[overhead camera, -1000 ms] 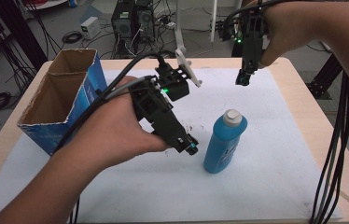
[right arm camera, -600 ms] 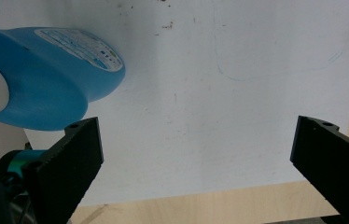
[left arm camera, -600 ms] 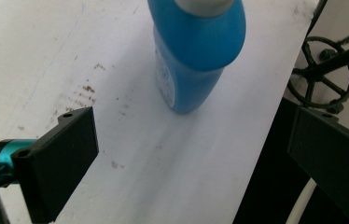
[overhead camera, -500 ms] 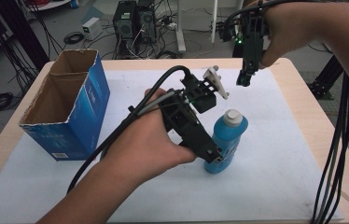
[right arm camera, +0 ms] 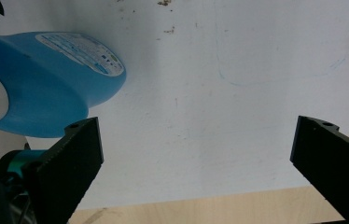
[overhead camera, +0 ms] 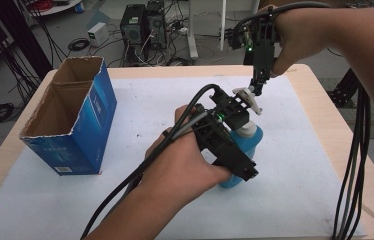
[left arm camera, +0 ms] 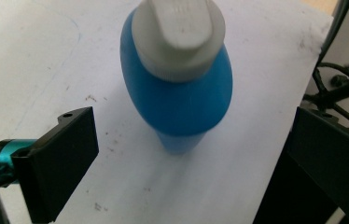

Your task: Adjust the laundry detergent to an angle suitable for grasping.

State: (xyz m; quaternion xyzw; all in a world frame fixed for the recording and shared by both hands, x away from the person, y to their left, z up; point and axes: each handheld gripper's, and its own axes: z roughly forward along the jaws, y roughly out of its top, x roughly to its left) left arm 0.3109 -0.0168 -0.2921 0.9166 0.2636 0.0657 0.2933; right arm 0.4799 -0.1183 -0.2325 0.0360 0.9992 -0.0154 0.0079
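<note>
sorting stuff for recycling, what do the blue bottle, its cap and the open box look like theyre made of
Blue bottle: probably plastic, smooth with a soft sheen, moulded curves. Its cap: likely matte white-grey plastic, with moulded edges. Open box: cardboard, with raw brown inside and ragged torn rim, glossy blue print outside.

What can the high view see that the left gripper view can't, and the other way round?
High view alone: the open cardboard box at the table's left, the right claw raised past the bottle, and the person's left hand. Left gripper view alone: the bottle's grey cap from above, standing between the left claw's wide-apart jaws, neither touching it. Both share the blue bottle upright on the white sheet.
</note>
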